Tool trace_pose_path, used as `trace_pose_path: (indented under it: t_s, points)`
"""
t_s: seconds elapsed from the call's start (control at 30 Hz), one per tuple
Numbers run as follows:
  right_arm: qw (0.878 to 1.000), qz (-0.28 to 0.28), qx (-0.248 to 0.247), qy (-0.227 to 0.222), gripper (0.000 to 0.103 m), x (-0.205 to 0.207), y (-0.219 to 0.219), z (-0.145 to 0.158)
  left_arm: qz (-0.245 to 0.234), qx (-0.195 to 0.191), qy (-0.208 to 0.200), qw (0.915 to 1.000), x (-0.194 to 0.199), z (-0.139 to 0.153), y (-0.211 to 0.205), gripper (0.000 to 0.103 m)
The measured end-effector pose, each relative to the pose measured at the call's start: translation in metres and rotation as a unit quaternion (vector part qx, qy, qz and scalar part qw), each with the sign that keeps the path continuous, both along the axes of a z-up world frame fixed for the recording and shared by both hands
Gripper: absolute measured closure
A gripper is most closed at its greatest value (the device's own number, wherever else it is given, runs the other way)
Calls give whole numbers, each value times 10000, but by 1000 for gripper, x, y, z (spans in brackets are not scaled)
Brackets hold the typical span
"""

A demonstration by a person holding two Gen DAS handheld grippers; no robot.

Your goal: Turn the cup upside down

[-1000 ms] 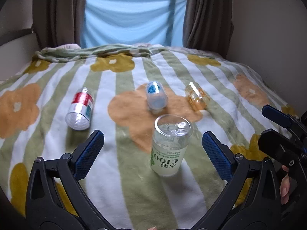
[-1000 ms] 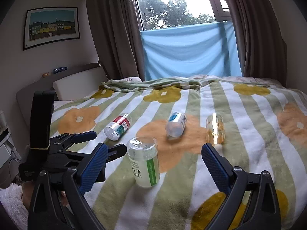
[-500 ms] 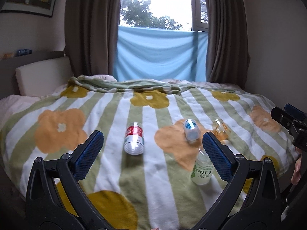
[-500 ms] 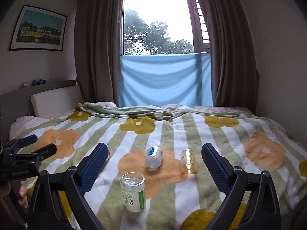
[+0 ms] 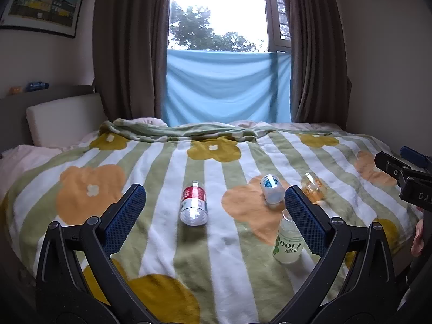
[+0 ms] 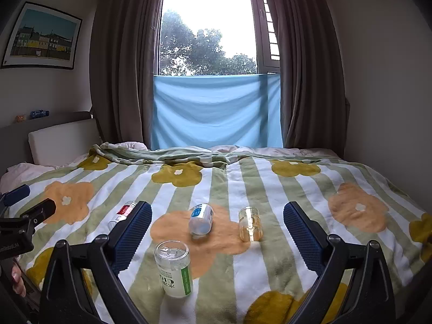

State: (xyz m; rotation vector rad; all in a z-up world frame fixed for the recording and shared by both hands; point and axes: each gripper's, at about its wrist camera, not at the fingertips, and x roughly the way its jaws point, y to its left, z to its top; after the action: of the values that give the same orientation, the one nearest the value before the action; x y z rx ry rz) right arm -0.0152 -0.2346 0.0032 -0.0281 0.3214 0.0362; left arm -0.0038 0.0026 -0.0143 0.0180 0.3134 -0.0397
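A clear cup with a green C100 label [image 6: 174, 268] stands upside down on the flowered blanket, base up; it also shows in the left wrist view [image 5: 289, 243], partly behind my right finger pad. A red-labelled cup [image 5: 193, 203], a blue-labelled cup [image 6: 201, 218] and an amber cup [image 6: 250, 224] lie on their sides farther back. My left gripper [image 5: 214, 217] is open and empty, held back above the bed's near edge. My right gripper [image 6: 217, 232] is open and empty, also held back from the cups.
The bed's striped blanket [image 6: 270, 189] reaches to a window with a blue cloth [image 6: 216, 110] and brown curtains. A white headboard cushion [image 5: 64, 118] is at the left. Each gripper shows at the edge of the other's view.
Both grippers have pulled back and up from the green-labelled cup, which stays standing base up. The cups now look smaller and farther away.
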Motion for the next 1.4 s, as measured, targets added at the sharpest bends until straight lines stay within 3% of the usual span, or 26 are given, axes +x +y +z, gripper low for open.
trace_pose_path:
  t_s: [1.4]
  points:
    - [10000, -7, 18, 21, 5, 1, -1, 0, 11, -16, -50, 10000, -1, 2, -1, 0]
